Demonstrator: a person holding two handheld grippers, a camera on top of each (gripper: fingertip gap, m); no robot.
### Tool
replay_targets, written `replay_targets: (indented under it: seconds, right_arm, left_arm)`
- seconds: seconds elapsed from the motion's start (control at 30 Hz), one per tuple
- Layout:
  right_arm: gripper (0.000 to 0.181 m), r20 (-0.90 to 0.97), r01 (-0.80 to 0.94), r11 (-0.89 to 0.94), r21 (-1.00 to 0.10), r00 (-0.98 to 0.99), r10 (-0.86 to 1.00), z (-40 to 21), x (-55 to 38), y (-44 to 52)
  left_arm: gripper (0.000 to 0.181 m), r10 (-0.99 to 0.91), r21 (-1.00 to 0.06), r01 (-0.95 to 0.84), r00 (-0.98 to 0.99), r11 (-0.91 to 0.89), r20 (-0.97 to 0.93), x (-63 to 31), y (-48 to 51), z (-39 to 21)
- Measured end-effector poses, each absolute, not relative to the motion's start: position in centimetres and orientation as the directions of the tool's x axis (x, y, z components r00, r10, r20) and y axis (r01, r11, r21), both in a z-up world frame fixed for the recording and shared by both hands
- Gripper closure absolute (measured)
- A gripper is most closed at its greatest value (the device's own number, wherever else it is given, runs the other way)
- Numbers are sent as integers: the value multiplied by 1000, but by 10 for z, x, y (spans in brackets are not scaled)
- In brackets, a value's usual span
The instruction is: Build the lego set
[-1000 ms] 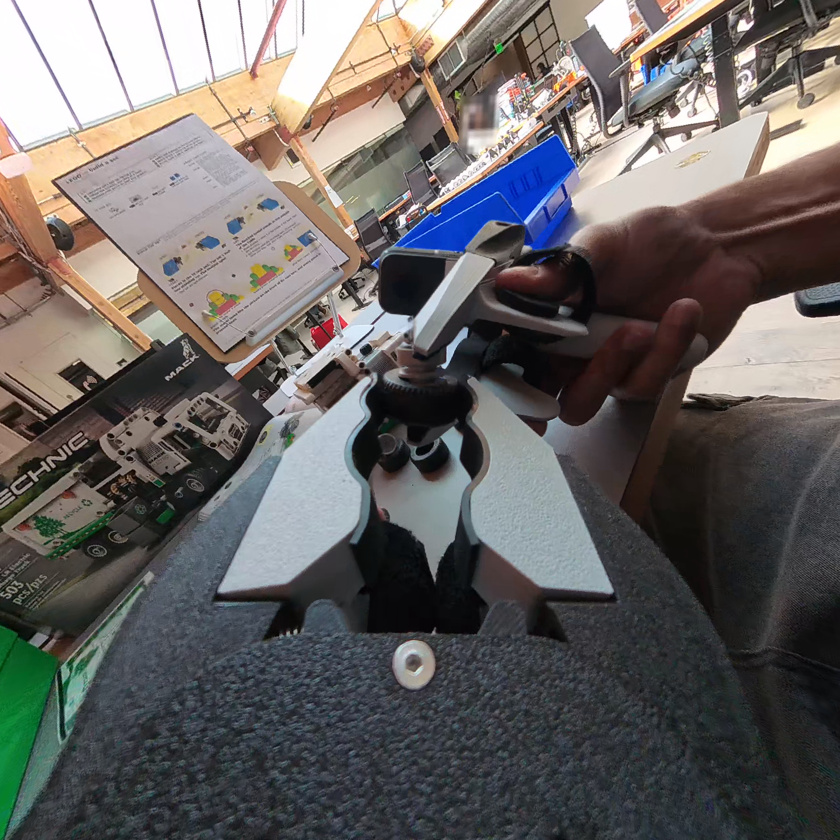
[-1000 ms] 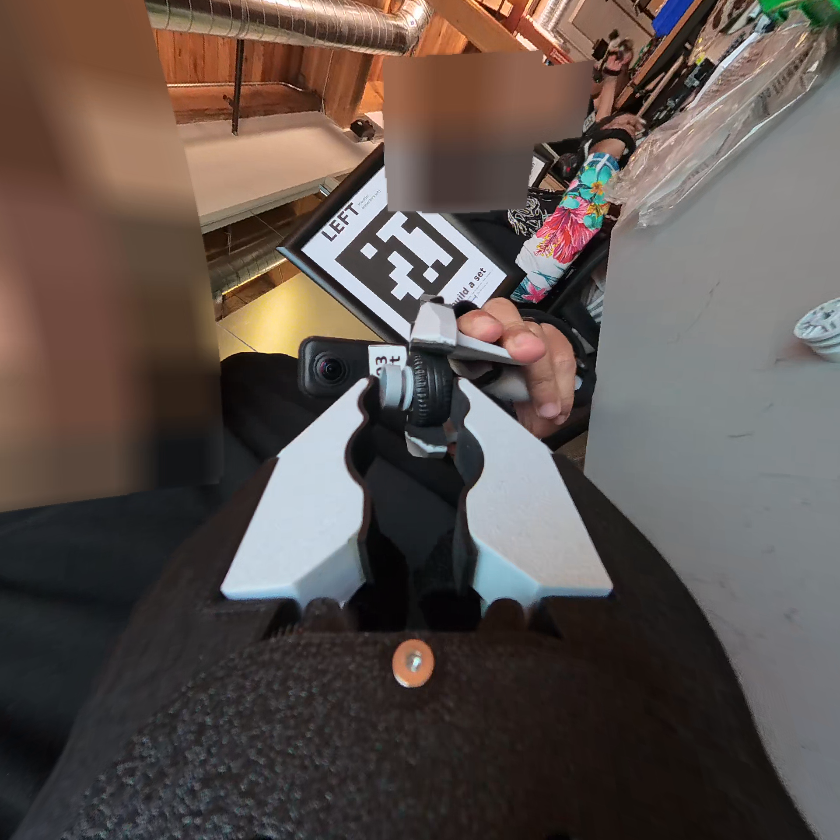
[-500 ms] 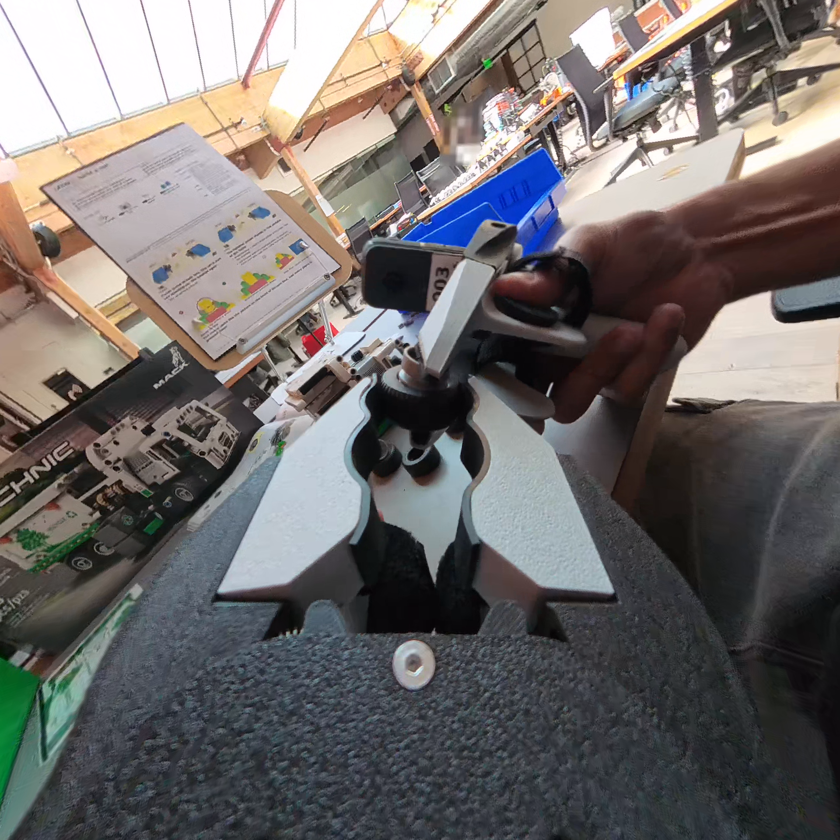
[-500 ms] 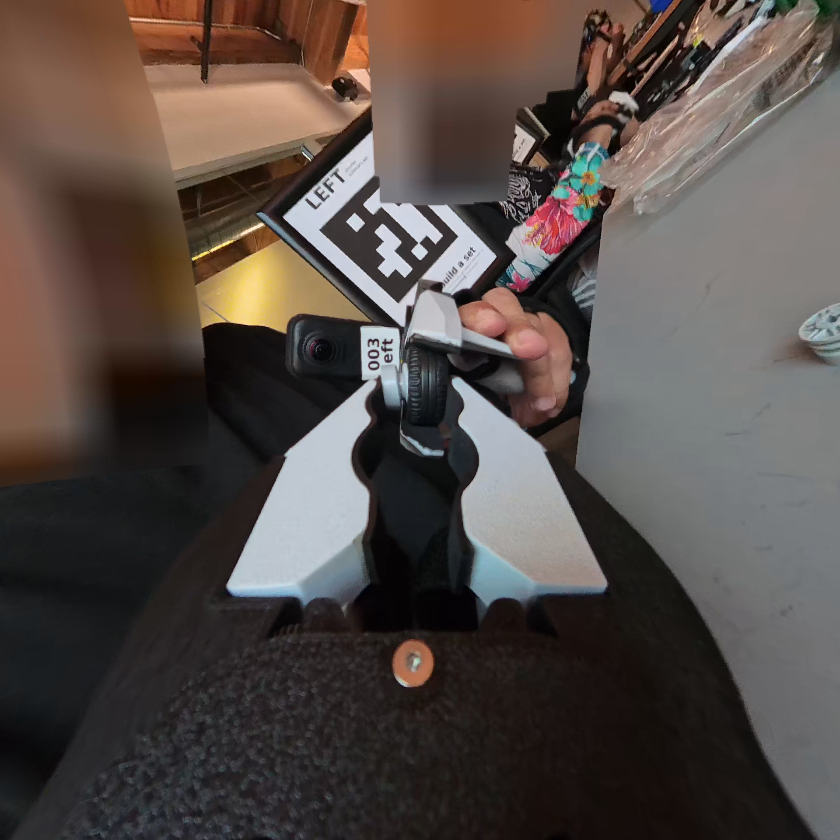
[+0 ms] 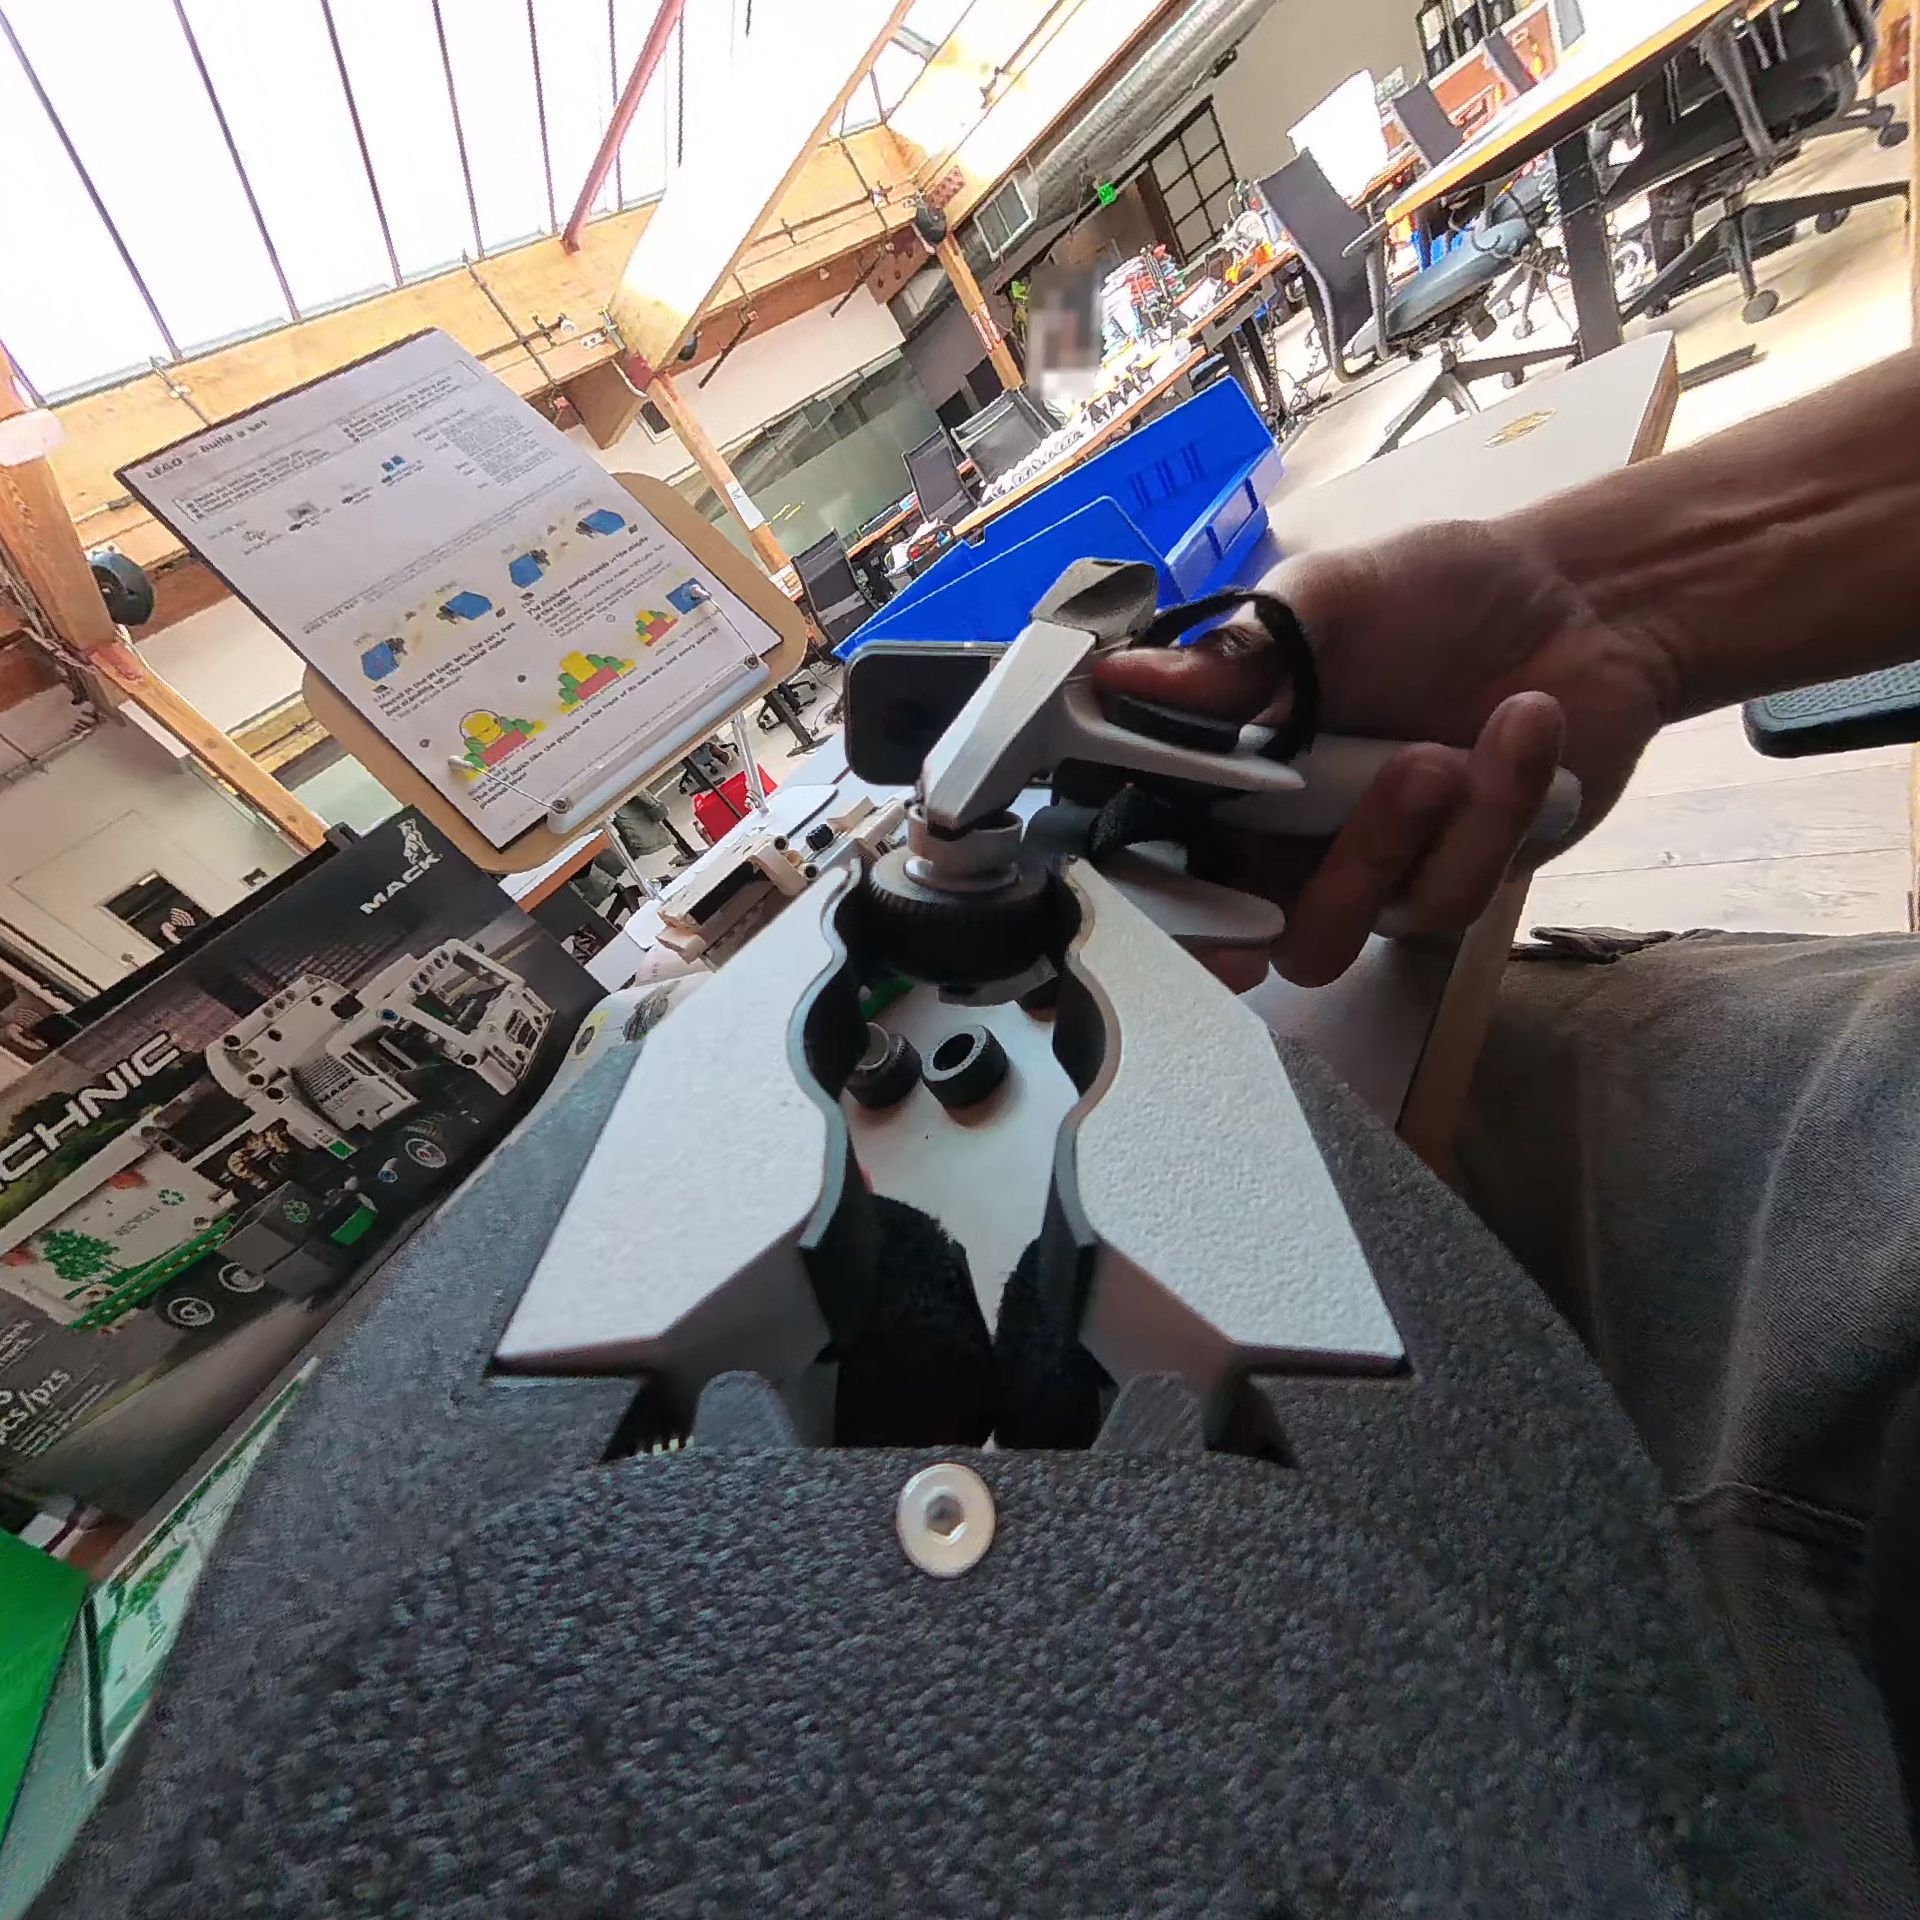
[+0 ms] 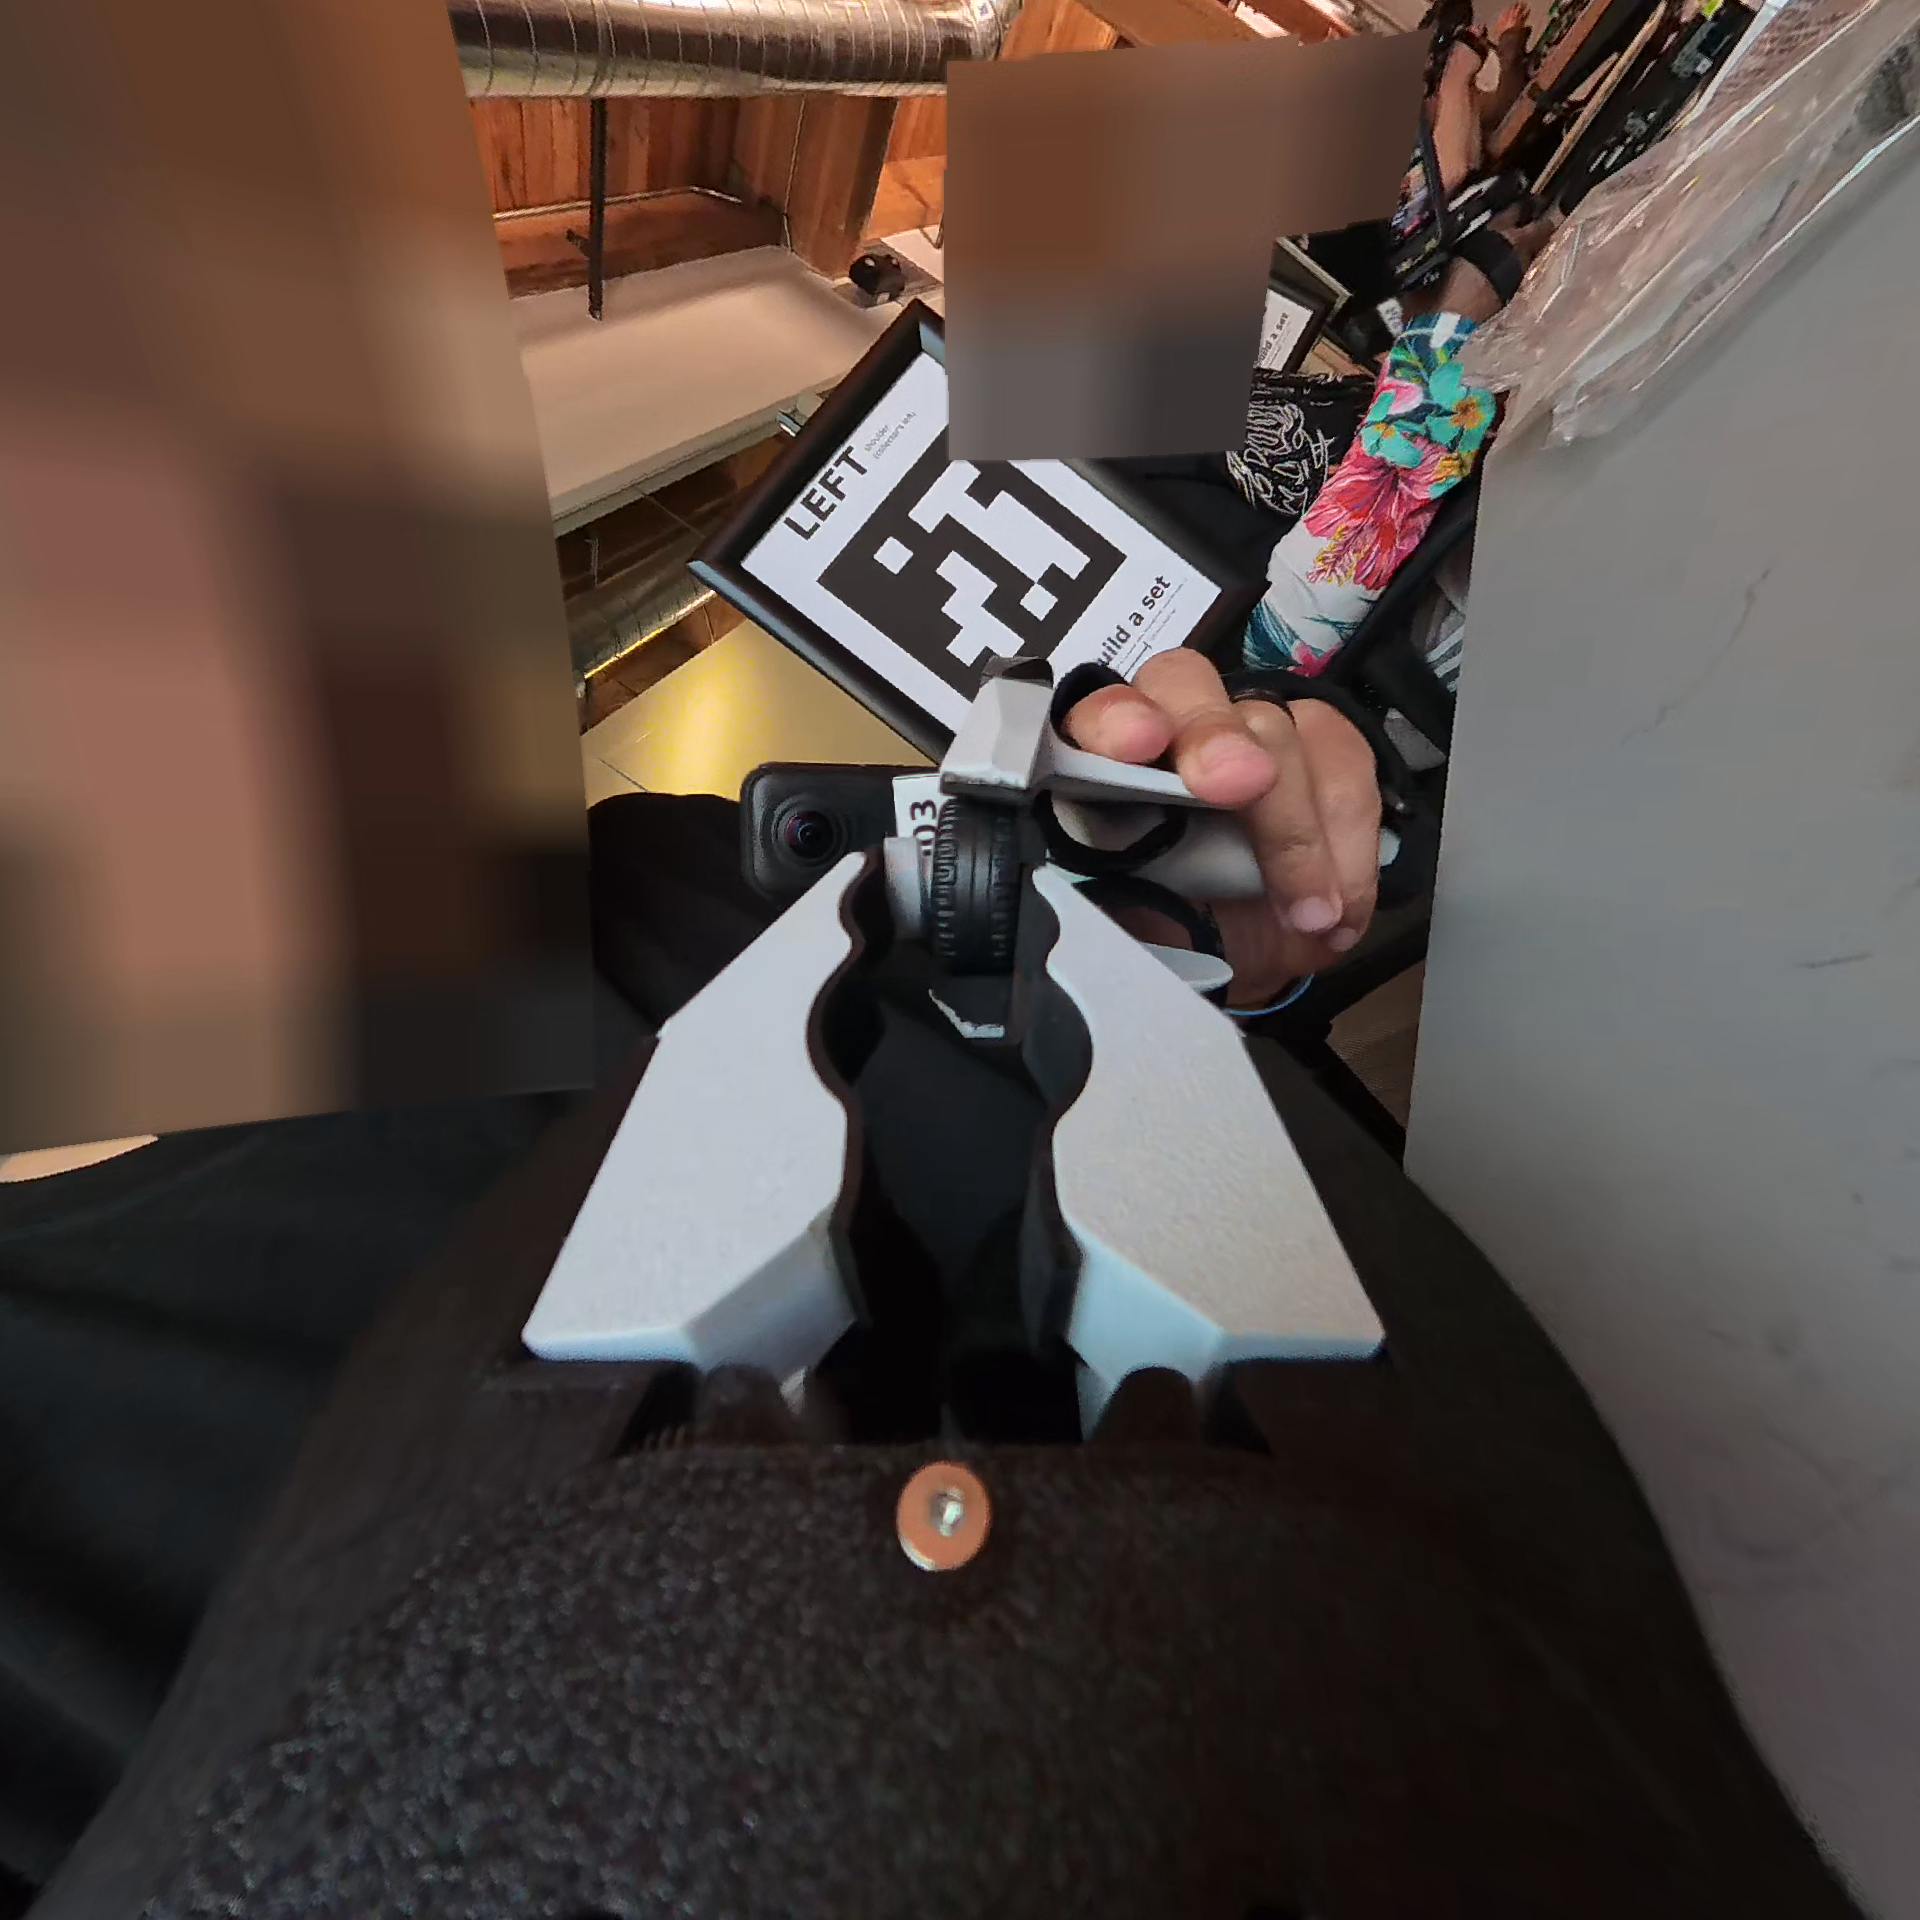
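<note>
wheel: black tyre [image 5: 951,920] gripped across its tread by left tongs [image 5: 951,935], closed on it, above tabletop [image 5: 961,1127] edge | axle up in left view, grey hub [image 5: 961,847] pinched by right tongs [image 5: 940,821] | right view: tyre [image 6: 971,894] edge-on, hub [image 6: 909,883] leftward | room: workshop, blue bin [image 5: 1091,525], instruction sheet [image 5: 447,571]

An open-plan workshop or maker office is shown: a sloped glass skylight roof on timber beams [image 5: 312,343] is seen overhead. Beneath it, long wooden workbenches [image 5: 1538,135] are ranged with black swivel office chairs [image 5: 1423,301] beside them, a blue plastic parts bin [image 5: 1164,520] lies nearer, and a silver ventilation duct [image 6: 727,52] is hung above
</note>
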State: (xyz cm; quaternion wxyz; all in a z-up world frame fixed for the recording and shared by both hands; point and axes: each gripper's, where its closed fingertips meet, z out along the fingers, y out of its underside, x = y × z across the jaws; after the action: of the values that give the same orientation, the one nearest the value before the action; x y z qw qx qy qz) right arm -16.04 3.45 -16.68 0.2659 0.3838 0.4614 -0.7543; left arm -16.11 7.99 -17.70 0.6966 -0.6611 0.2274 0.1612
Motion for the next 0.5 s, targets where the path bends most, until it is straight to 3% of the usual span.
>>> replay_targets:
  seconds: [0.03,0.13,0.23,0.33,0.37,0.43,0.5]
  right_arm:
    - [159,-821,755,-425,-500,-569,-44,-167,-159,34]
    - [159,-806,728,-433,-531,-591,-5,-167,-161,34]
    - [159,-721,617,-386,-686,-646,248,-175,-171,43]
    - [158,-398,343,-206,-917,-735,549,-171,-176,58]
    - [158,-279,268,-116,-956,-721,634,-172,-179,64]
    - [158,-108,185,42,-982,-726,680,-175,-176,66]
    - [158,10,121,136,-983,-709,705,-177,-175,67]
  left_arm:
    - [150,-76,-846,-527,843,77,-532,-160,80,-177]
    - [150,-60,-838,-541,836,72,-545,-162,80,-176]
    - [149,-110,-882,-471,877,-18,-467,-170,86,-185]
    - [155,-234,-959,-273,940,-74,-250,-170,84,-189]
    - [148,-284,-980,-185,946,-78,-156,-169,82,-186]
    - [138,-377,-997,-19,926,-76,11,-166,79,-177]
    - [138,-437,-996,6,898,-84,42,-161,78,-179]
